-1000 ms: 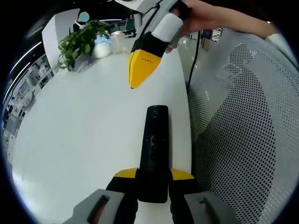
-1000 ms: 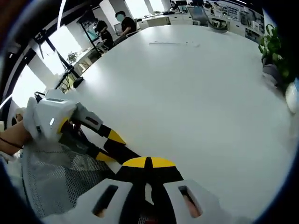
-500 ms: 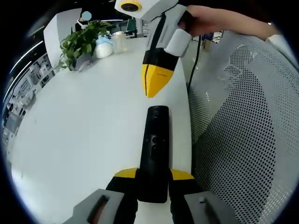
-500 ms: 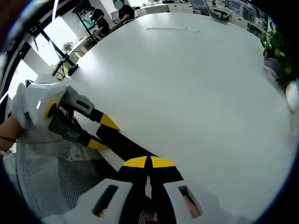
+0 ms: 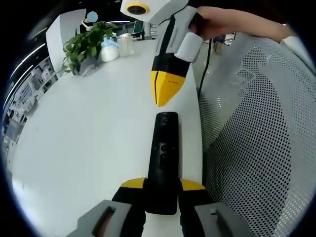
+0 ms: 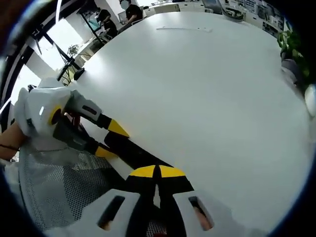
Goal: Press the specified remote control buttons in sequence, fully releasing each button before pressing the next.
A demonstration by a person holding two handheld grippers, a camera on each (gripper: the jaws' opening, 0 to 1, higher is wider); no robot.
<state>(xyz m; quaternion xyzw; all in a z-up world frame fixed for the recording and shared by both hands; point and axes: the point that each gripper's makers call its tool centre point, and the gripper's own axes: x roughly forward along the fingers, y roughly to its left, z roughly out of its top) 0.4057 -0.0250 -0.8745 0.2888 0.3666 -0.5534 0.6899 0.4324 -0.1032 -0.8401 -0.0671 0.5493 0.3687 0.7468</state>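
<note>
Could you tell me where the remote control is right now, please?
In the left gripper view, the remote control sits low and centre, clamped in the left claw, beside the mesh chair.

A wide stretch of bare white table [image 5: 84,143] lies open to the left of the black remote [image 5: 163,158], leaving free passage there. To the right, a white mesh chair back [image 5: 261,148] stands just beside the table edge and closes off that side. At the far end, a potted plant [image 5: 86,44], a pale round object and a clear cup cluster together. In the right gripper view, the far tabletop [image 6: 207,89] is open, with the mesh chair [image 6: 64,182] low on the left.
</note>
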